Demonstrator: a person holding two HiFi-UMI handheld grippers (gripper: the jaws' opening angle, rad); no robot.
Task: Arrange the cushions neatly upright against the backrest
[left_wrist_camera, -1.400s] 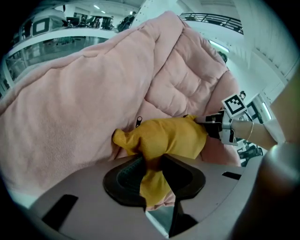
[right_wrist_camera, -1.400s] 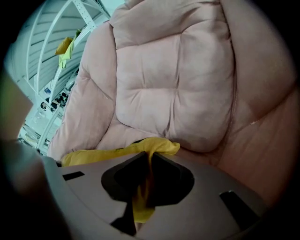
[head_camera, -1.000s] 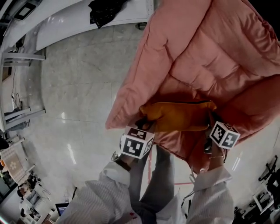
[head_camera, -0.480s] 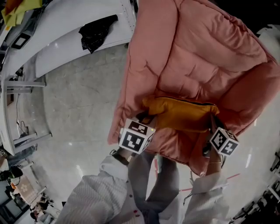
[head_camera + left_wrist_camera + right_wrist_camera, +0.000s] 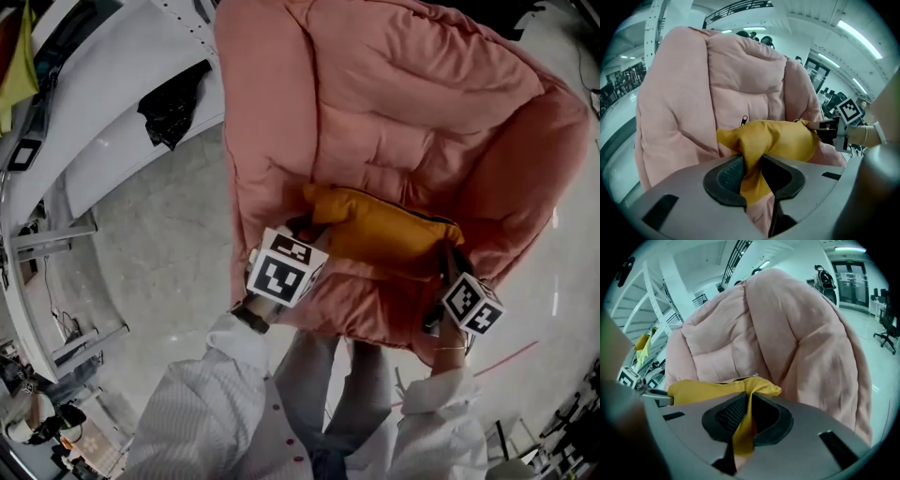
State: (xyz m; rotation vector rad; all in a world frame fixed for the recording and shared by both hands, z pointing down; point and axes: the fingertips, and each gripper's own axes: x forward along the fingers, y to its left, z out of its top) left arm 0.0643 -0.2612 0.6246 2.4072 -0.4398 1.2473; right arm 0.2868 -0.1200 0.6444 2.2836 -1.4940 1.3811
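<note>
the left gripper and right gripper each have fingers clenched on one end of the soft, wrinkled mustard cushion, stretched between them against the puffy quilted pink chair. only the left gripper view shows a small zipper pull above the cushion. only the head view shows a black cloth on a white table.

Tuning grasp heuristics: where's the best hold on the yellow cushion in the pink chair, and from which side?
Its two end corners, one gripper each, approached from the seat's front. The yellow cushion spans the pink chair crosswise. Its soft corners bunch thin enough for jaws, as the left gripper and right gripper pinch them now.
</note>
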